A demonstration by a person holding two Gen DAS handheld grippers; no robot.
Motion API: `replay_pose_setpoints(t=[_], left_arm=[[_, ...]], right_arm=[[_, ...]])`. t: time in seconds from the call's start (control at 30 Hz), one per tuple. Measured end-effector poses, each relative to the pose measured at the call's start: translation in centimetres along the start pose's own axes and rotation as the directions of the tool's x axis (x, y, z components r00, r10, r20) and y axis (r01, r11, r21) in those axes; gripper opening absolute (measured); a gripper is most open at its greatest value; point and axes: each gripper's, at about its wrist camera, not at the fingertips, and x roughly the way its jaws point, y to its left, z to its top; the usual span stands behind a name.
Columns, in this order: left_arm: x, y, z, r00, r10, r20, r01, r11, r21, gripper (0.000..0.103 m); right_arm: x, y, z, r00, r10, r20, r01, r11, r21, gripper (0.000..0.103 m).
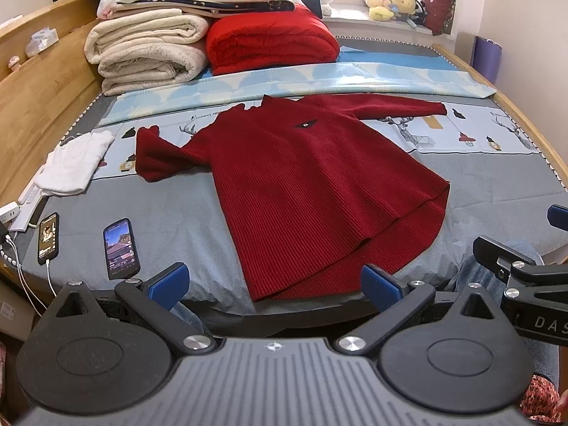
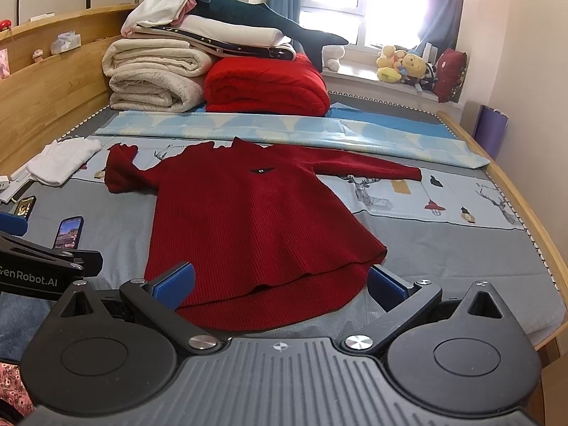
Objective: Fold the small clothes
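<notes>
On your far left, a folded white garment (image 1: 76,165) lies at the bed's edge beside the wooden headboard (image 1: 39,81), and nearer you two lit phones (image 1: 121,248) rest on the grey bedsheet (image 1: 184,213), the left one on a white charging cable. Your left gripper (image 1: 275,285) hovers over the near edge of the bed with its blue-padded fingers (image 1: 170,284) spread wide, holding nothing. The dark red ribbed sweater (image 1: 305,184) lies flat, spread out in the middle of the bed, collar away from you, hem just beyond both grippers; its left sleeve is bent and bunched, its right sleeve stretched straight out over the deer-print sheet. Behind it sit rolled cream blankets (image 1: 145,49) and a folded red blanket (image 1: 269,41). Your right gripper (image 2: 280,285) is also opened wide and empty, its fingers (image 2: 385,289) flanking the sweater's curved hem from above. Plush toys (image 2: 404,64) line the windowsill at far right.
</notes>
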Motion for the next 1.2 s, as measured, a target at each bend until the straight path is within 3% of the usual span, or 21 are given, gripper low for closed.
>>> replay_pose_setpoints(t=[0.8, 1.2], left_arm=[[0.2, 0.0, -0.1, 1.0, -0.003, -0.004, 0.003, 1.0, -0.001, 0.103], [1.7, 0.0, 0.7, 0.999, -0.009, -0.045, 0.009, 1.0, -0.005, 0.103]], right_arm=[[0.6, 0.1, -0.1, 1.0, 0.003, -0.007, -0.003, 1.0, -0.005, 0.102], [1.6, -0.2, 0.0, 0.999, 0.013, -0.032, -0.014, 1.0, -0.015, 0.102]])
